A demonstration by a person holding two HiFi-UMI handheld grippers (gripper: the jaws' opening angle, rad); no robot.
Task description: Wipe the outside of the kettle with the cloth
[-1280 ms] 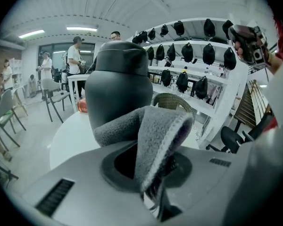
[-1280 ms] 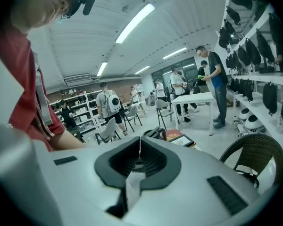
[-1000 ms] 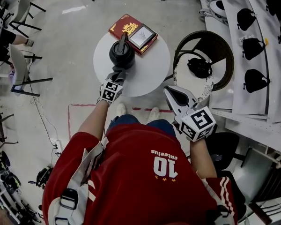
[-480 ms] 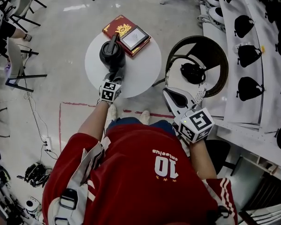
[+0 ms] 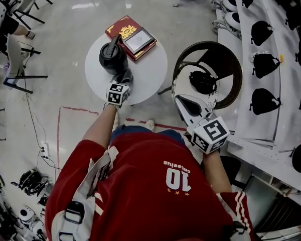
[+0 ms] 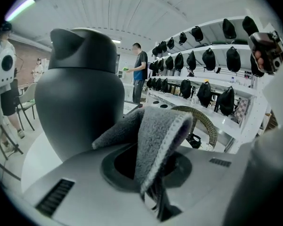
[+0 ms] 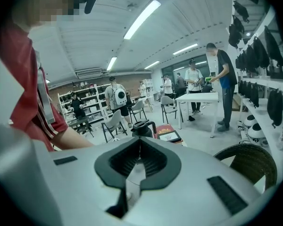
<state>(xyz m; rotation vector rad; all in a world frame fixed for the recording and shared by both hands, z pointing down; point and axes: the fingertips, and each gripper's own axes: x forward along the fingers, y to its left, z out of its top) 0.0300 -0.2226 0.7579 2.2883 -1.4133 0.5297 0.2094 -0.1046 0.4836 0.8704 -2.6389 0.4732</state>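
The left gripper is clamped on a folded grey cloth, which sticks up out of its jaws just beside the lower body of the kettle. Whether the cloth's corner touches the kettle cannot be told for sure. The right gripper is closed on nothing and hangs well away, near a wicker chair.

The black kettle stands upright on the left half of a round table, between its rim and a red book that carries a framed tablet.

With only 1 gripper working, nothing braces the kettle. A firm sideways wipe would likely slide it on the smooth white top, toward the book or the near rim, or tip it if the push lands high on the body. The cloth is held by a fold only, so dragging it hard could pull it loose.

The table is small and glossy, standing on a grey floor marked with red tape. At the right run long shelves of black bags. Other people, chairs and white tables fill the room beyond.
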